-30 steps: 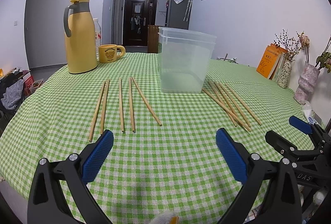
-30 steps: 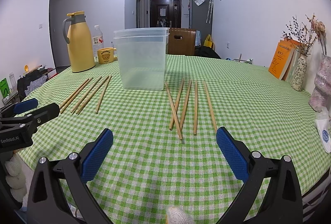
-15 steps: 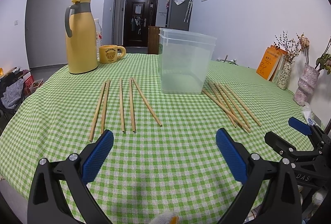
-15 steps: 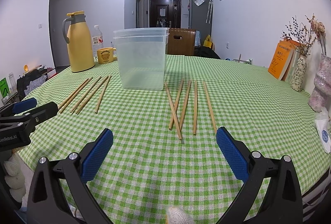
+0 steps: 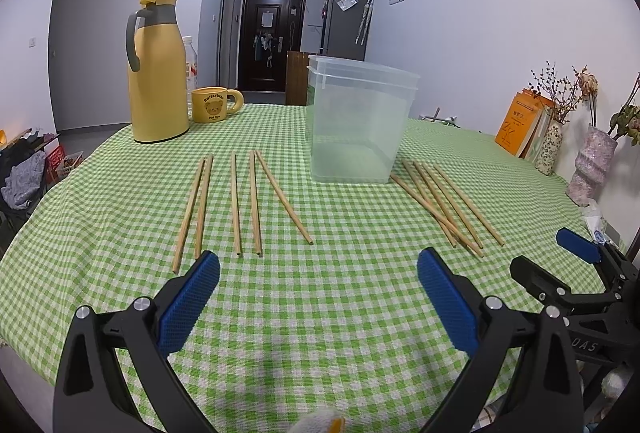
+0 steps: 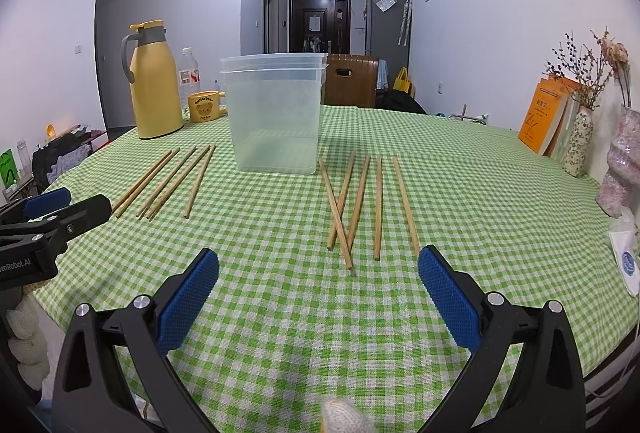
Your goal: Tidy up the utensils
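Observation:
Several wooden chopsticks (image 5: 235, 201) lie in a row on the green checked tablecloth left of a clear plastic tub (image 5: 358, 121). A second group of chopsticks (image 5: 444, 207) lies right of the tub. In the right wrist view that right group (image 6: 364, 201) is straight ahead, the left group (image 6: 168, 181) off to the left, and the tub (image 6: 276, 115) stands between them. My left gripper (image 5: 318, 297) hovers open short of the left group, holding nothing. My right gripper (image 6: 318, 297) hovers open just short of the right group, also holding nothing.
A yellow thermos jug (image 5: 157, 71), a water bottle and a yellow bear mug (image 5: 214, 104) stand at the back left. Vases (image 5: 590, 169) with dried flowers and an orange book (image 5: 518, 123) line the right edge. A white packet (image 6: 628, 257) lies near the right edge.
The left gripper has edged slightly forward toward the left chopsticks. The right gripper has barely moved. Both stay open.

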Demonstrator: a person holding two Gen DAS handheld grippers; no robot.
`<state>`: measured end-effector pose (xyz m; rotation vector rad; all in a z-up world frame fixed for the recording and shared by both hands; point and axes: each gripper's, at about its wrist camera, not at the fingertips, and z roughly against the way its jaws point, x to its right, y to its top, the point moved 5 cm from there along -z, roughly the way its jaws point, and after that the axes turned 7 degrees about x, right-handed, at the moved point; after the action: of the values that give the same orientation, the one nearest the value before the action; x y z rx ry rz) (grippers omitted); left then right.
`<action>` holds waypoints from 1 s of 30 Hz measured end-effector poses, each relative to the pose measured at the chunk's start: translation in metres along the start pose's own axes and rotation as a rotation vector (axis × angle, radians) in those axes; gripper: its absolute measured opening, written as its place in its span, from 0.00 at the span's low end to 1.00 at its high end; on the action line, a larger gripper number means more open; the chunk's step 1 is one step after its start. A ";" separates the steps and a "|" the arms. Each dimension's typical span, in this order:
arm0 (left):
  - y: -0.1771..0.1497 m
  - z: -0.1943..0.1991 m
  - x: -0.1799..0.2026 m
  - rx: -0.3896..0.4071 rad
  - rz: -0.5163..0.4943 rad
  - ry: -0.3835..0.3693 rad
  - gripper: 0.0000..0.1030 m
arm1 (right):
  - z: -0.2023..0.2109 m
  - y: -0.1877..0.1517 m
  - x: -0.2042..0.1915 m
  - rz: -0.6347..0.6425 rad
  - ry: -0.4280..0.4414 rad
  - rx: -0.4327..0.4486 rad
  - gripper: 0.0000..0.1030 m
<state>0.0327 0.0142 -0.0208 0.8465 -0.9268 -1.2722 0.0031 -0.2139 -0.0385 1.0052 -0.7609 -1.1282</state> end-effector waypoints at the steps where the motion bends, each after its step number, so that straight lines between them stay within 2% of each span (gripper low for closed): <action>1: 0.000 0.000 0.000 0.001 0.000 0.000 0.93 | 0.000 0.000 0.000 0.000 0.000 0.000 0.94; 30: 0.001 0.003 0.001 0.011 0.009 -0.001 0.93 | 0.000 0.000 0.000 0.000 0.000 0.003 0.94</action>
<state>0.0303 0.0137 -0.0181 0.8497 -0.9386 -1.2605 0.0030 -0.2141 -0.0380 1.0076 -0.7630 -1.1278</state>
